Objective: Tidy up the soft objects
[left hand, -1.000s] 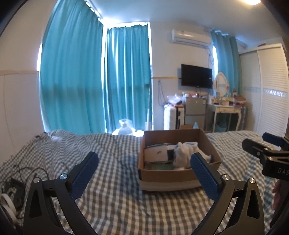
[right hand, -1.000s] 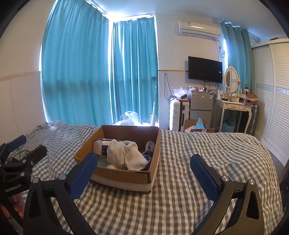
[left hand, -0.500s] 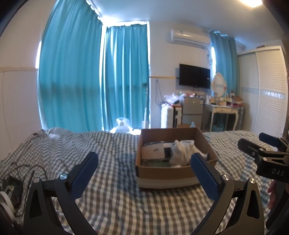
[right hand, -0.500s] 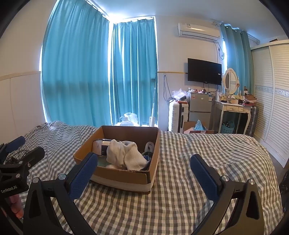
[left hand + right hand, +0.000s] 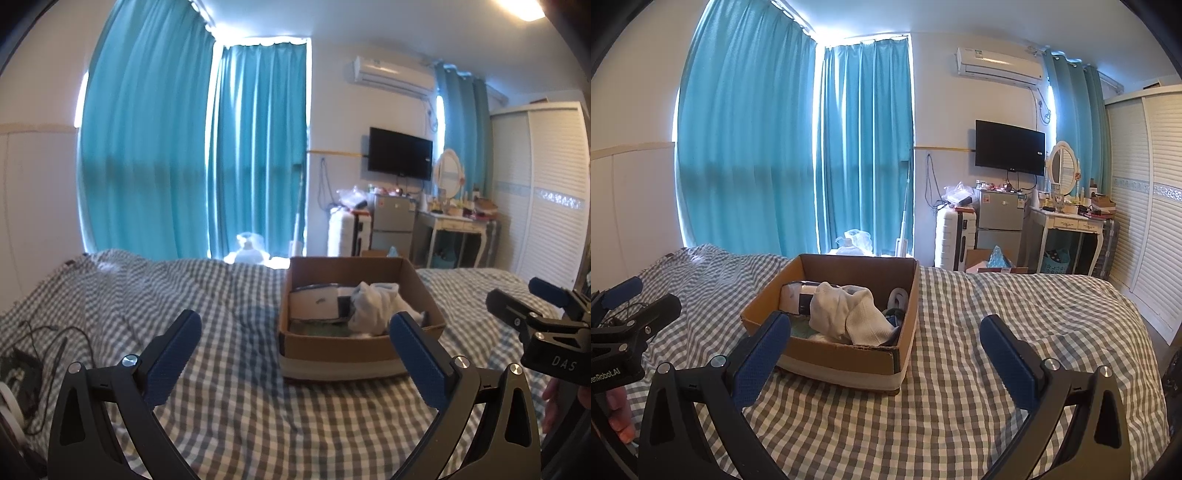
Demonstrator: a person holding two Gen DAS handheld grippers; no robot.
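An open cardboard box (image 5: pixel 332 349) (image 5: pixel 834 356) sits on the checked bed. White socks or cloths (image 5: pixel 373 308) (image 5: pixel 846 312) are piled inside it beside a white packet (image 5: pixel 314 304) (image 5: pixel 794 295). My left gripper (image 5: pixel 295 350) is open and empty, held above the bed in front of the box. My right gripper (image 5: pixel 882 350) is open and empty, to the right of the box. Each gripper shows at the edge of the other's view: the right one (image 5: pixel 535 317), the left one (image 5: pixel 631 310).
The grey checked bedspread (image 5: pixel 997 332) covers the bed. Black cables and a device (image 5: pixel 33 354) lie at the left edge. Beyond the bed stand teal curtains (image 5: pixel 864 147), a small fridge (image 5: pixel 999 218), a suitcase (image 5: pixel 949 240), a dressing table (image 5: pixel 1067 225) and a wardrobe (image 5: pixel 1145 206).
Both grippers have drawn back and risen slightly; the box looks a little farther away and lower in the left wrist view. Both stay open and empty.
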